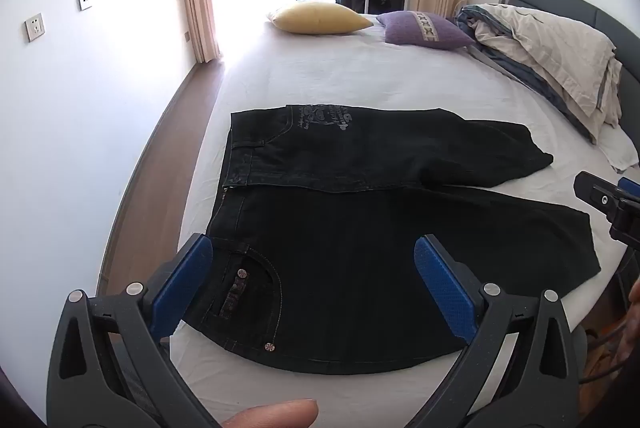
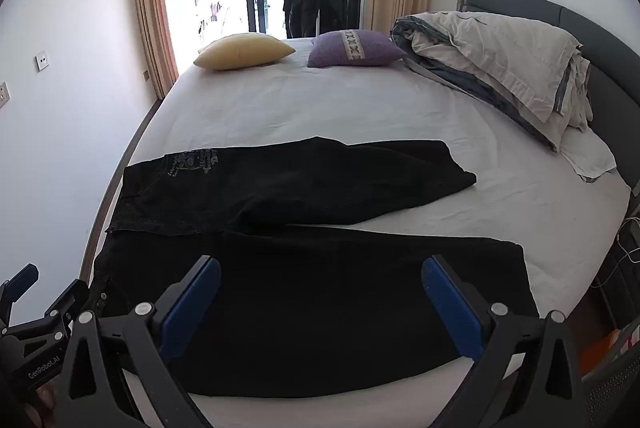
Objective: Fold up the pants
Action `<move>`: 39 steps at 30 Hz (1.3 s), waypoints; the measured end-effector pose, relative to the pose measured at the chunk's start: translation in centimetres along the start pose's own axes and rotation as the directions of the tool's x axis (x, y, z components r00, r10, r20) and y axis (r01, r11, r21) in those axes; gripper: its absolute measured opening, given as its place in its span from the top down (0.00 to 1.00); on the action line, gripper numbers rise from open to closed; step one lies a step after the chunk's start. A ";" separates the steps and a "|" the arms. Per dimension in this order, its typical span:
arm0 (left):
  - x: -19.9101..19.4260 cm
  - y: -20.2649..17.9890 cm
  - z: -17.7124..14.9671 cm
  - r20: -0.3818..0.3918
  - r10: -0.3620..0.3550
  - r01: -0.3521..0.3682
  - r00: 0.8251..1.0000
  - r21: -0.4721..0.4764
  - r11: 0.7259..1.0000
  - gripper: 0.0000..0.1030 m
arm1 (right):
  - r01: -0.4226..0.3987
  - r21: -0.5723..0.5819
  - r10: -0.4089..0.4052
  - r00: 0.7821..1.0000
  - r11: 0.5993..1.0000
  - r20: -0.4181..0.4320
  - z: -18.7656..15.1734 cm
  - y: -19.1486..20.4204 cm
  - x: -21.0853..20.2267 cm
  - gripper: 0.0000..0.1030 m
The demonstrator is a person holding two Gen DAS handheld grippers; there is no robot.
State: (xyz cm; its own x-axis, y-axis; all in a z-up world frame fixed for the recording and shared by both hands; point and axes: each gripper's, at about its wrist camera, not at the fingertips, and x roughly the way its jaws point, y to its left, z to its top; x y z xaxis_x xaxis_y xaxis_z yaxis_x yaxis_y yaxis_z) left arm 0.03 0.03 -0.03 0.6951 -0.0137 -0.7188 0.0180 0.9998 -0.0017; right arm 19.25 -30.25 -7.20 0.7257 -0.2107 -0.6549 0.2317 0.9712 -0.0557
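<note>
- Both tools hang just above the near edge of the bed: your left tool [image 1: 312,288] over the waistband end of the pants, your right tool [image 2: 320,300] over the near leg; each has its blue pads spread wide with nothing pinched between them.
- One pair of dark pants [image 2: 304,288] lies flat on the bed [image 2: 320,107] along its near edge, waistband toward the left edge, cuffs toward the right.
- Judging by how they lie, no fold is made yet: the two legs are splayed apart, the far one angling away toward the headboard side, so bringing leg onto leg and then halving the length are both left to you.
- Two legs, one front pocket with two rivets showing in the left view, and one printed patch on the far hip.
- Two cushions sit at the bed's far edge: one yellow cushion [image 2: 244,51] and one purple cushion [image 2: 356,47].
- One crumpled duvet [image 2: 500,59] is heaped along the headboard side, at the right edge.
- One person [image 2: 316,1] bends over at the balcony door beyond the bed.
</note>
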 end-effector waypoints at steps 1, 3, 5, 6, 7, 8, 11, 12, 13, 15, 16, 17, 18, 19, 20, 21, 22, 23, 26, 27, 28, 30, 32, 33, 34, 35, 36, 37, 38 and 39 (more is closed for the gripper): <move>0.0 0.0 0.0 -0.001 -0.002 0.002 1.000 0.002 1.000 0.00 | 0.002 -0.001 -0.002 1.000 1.000 0.003 0.0 0.1 0.0 0.00; 0.0 -0.1 0.0 0.000 -0.001 0.001 1.000 0.006 1.000 0.00 | 0.003 -0.002 -0.003 1.000 1.000 0.005 0.1 0.2 0.0 0.00; 0.1 -0.2 -0.1 -0.002 -0.002 0.003 1.000 0.008 1.000 0.00 | -0.002 -0.002 0.002 1.000 1.000 0.003 -0.3 -0.1 0.1 0.00; 0.1 -0.2 -0.1 -0.004 -0.003 0.003 1.000 0.009 1.000 0.00 | -0.004 -0.001 0.004 1.000 1.000 0.003 -0.3 -0.1 0.2 0.00; 0.1 -0.1 -0.2 -0.006 -0.002 0.002 1.000 0.003 1.000 0.00 | -0.005 0.000 0.005 1.000 1.000 0.003 -0.3 -0.2 0.2 0.00; 0.1 0.0 -0.3 -0.007 -0.002 0.002 1.000 0.004 1.000 0.00 | -0.007 0.001 0.007 1.000 1.000 0.002 -0.4 -0.2 0.3 0.00; -0.4 -0.1 -0.1 -0.007 -0.001 0.001 1.000 0.004 1.000 0.00 | -0.005 -0.010 0.005 1.000 1.000 0.005 -0.7 0.0 0.1 0.00; -0.4 -0.1 -0.2 -0.008 -0.001 0.001 1.000 0.005 1.000 0.00 | -0.006 -0.011 0.007 1.000 1.000 0.004 -0.7 -0.1 0.1 0.00; -0.2 -0.1 -0.4 -0.010 0.003 -0.003 1.000 0.005 1.000 0.00 | -0.007 -0.011 0.007 1.000 1.000 0.004 -0.8 -0.2 0.1 0.00; 0.4 -0.4 -0.3 -0.017 0.005 -0.005 1.000 0.006 1.000 0.00 | -0.007 -0.012 0.007 1.000 1.000 0.005 -0.8 -0.3 0.0 0.00; 0.4 -0.4 -0.3 -0.017 0.005 -0.005 1.000 0.006 1.000 0.00 | -0.006 -0.013 0.006 1.000 1.000 0.005 -0.8 -0.3 0.0 0.00; 0.4 -0.3 -0.4 -0.017 0.004 -0.004 1.000 0.005 1.000 0.00 | -0.005 -0.011 0.005 1.000 1.000 0.002 -0.6 -0.1 0.2 0.00; 0.4 -0.3 -0.5 -0.017 0.004 -0.004 1.000 0.005 1.000 0.00 | -0.006 -0.011 0.006 1.000 1.000 0.002 -0.7 -0.1 0.2 0.00; 0.4 -0.3 -0.4 -0.017 0.005 -0.005 1.000 0.005 1.000 0.00 | -0.005 -0.011 0.005 1.000 1.000 0.001 -0.6 0.0 0.2 0.00; 0.5 -0.3 -0.4 -0.017 0.004 -0.004 1.000 0.005 1.000 0.00 | -0.004 -0.011 0.004 1.000 1.000 0.000 -0.7 0.0 0.3 0.00; 0.5 -0.3 -0.5 -0.018 0.004 -0.004 1.000 0.005 1.000 0.00 | -0.005 -0.011 0.005 1.000 1.000 -0.002 -0.8 0.0 0.3 0.00; 0.5 -0.3 -0.5 -0.019 0.004 -0.004 1.000 0.005 1.000 0.00 | -0.006 -0.012 0.006 1.000 1.000 -0.003 -0.8 0.0 0.3 0.00; 0.6 -0.4 -0.7 -0.020 0.005 -0.004 1.000 0.006 1.000 0.00 | -0.007 -0.012 0.007 1.000 1.000 -0.003 -1.0 0.1 0.4 0.00; 0.8 -0.4 -0.9 -0.023 0.005 -0.005 1.000 0.007 1.000 0.00 | -0.009 -0.014 0.009 1.000 1.000 -0.006 -1.2 0.3 0.4 0.00; 0.8 -0.4 -1.1 -0.025 0.006 -0.006 1.000 0.006 1.000 0.00 | -0.009 -0.014 0.009 1.000 1.000 -0.008 -1.3 0.4 0.4 0.00; 0.8 -0.4 -1.2 -0.025 0.006 -0.006 1.000 0.006 1.000 0.00 | -0.010 -0.015 0.009 1.000 1.000 -0.008 -1.4 0.4 0.4 0.00; 0.8 -0.4 -1.3 -0.027 0.007 -0.007 1.000 0.006 1.000 0.00 | -0.011 -0.015 0.011 1.000 1.000 -0.008 -1.6 0.4 0.4 0.00; 0.9 -0.4 -1.2 -0.028 0.006 -0.006 1.000 0.006 1.000 0.00 | -0.009 -0.015 0.009 1.000 1.000 -0.008 -1.6 0.5 0.5 0.00; 1.1 -0.3 -1.2 -0.029 0.005 -0.005 1.000 0.006 1.000 0.00 | -0.009 -0.015 0.008 1.000 1.000 -0.008 -1.5 0.5 0.5 0.00; 1.1 -0.2 -1.2 -0.030 0.004 -0.004 1.000 0.006 1.000 0.00 | -0.009 -0.015 0.009 1.000 1.000 -0.009 -1.5 0.4 0.4 0.00; 1.1 -0.2 -1.2 -0.030 0.004 -0.004 1.000 0.006 1.000 0.00 | -0.010 -0.016 0.010 1.000 1.000 -0.009 -1.5 0.4 0.4 0.00; 1.1 -0.2 -1.2 -0.031 0.005 -0.005 1.000 0.006 1.000 0.00 | -0.009 -0.015 0.009 1.000 1.000 -0.009 -1.5 0.4 0.4 0.00; 1.1 -0.2 -1.2 -0.031 0.005 -0.005 1.000 0.006 1.000 0.00 | -0.009 -0.016 0.009 1.000 1.000 -0.009 -1.5 0.4 0.4 0.00; 1.1 -0.2 -1.2 -0.031 0.004 -0.004 1.000 0.006 1.000 0.00 | -0.009 -0.015 0.009 1.000 1.000 -0.009 -1.5 0.4 0.4 0.00; 1.1 -0.2 -1.2 -0.031 0.004 -0.004 1.000 0.005 1.000 0.00 | -0.009 -0.015 0.009 1.000 1.000 -0.009 -1.5 0.4 0.4 0.00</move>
State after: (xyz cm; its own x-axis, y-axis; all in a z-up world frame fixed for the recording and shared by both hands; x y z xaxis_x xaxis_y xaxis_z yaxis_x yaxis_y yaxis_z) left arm -0.07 -0.17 -1.63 0.6725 -0.0089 -0.7400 0.0189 0.9998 0.0051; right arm 18.72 -29.79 -8.61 0.7217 -0.2009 -0.6624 0.2152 0.9747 -0.0612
